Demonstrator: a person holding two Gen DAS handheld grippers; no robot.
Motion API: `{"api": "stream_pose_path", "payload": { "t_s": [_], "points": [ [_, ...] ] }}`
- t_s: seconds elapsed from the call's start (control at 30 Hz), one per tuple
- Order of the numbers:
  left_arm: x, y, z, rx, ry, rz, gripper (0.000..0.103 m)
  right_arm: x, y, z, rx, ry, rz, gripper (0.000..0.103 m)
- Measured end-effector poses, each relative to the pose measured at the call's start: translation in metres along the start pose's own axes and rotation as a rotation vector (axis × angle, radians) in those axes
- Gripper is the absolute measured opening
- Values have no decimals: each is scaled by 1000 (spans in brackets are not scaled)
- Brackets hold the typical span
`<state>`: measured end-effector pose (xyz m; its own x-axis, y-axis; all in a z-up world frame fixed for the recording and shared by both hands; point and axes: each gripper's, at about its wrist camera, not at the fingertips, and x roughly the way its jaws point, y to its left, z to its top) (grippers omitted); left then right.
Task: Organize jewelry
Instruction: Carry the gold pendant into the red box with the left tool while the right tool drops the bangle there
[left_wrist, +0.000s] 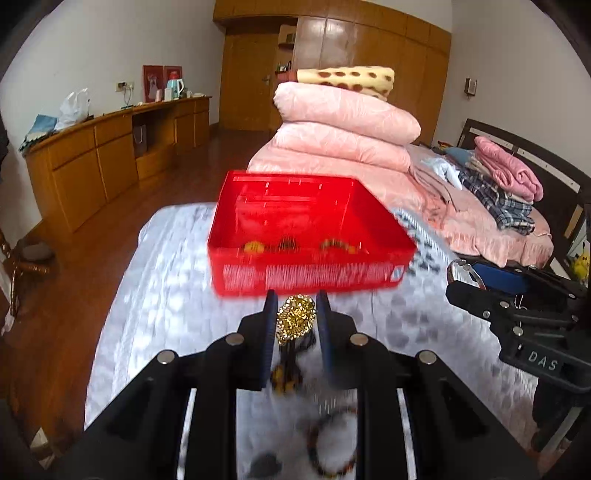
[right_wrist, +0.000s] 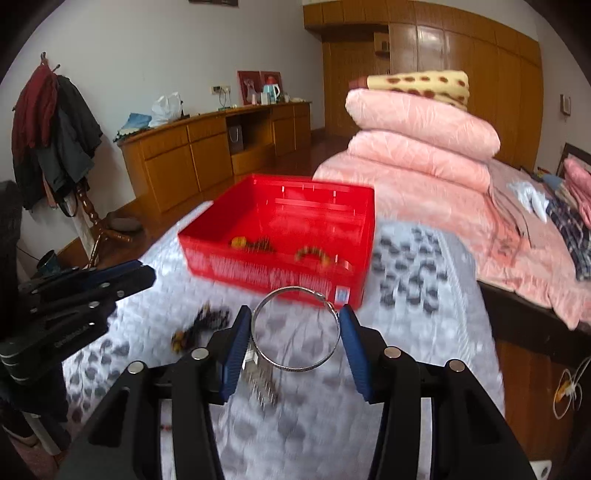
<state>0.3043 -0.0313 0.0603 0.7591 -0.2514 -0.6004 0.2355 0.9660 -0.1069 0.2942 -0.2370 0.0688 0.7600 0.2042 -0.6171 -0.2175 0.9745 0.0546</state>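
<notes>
A red plastic box (left_wrist: 310, 269) stands on the grey patterned cloth, with beaded pieces (left_wrist: 334, 245) lying inside; it also shows in the right wrist view (right_wrist: 277, 273). My left gripper (left_wrist: 296, 319) is shut on a gold filigree ornament (left_wrist: 296, 318) and holds it just short of the box's near wall. My right gripper (right_wrist: 293, 330) is shut on a silver bangle (right_wrist: 295, 328), held above the cloth in front of the box. The bangle also shows in the left wrist view (left_wrist: 463, 273). A beaded bracelet (left_wrist: 332, 446) lies under my left gripper.
A dark beaded piece (right_wrist: 201, 326) and a silver comb-like piece (right_wrist: 260, 384) lie on the cloth (right_wrist: 413, 258). A bed with folded pink quilts (left_wrist: 347, 129) stands behind. A wooden cabinet (left_wrist: 110, 155) lines the left wall. A coat rack (right_wrist: 55, 129) stands far left.
</notes>
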Motion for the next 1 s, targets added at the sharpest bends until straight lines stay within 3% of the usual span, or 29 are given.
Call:
{"api": "stream_pose_path", "payload": {
  "t_s": [0.33,0.6,0.67,0.73,0.8,0.93,1.0],
  "points": [
    [72,3,74,8,30,-11,20,63,-20,61,14,29,-6,48],
    [134,17,81,-18,122,2,22,121,-26,64,11,125,6,49],
    [141,22,81,-32,130,1,38,125,-28,63,18,128,3,49],
    [139,26,81,-36,117,-4,39,125,-30,61,24,124,1,50],
    [135,28,82,-34,105,-4,46,120,-33,61,36,109,-18,71],
    [114,34,87,-46,52,2,57,104,-33,63,29,67,-14,74],
    [101,31,88,-38,25,12,68,95,-33,62,27,55,-8,78]
  ]
}}
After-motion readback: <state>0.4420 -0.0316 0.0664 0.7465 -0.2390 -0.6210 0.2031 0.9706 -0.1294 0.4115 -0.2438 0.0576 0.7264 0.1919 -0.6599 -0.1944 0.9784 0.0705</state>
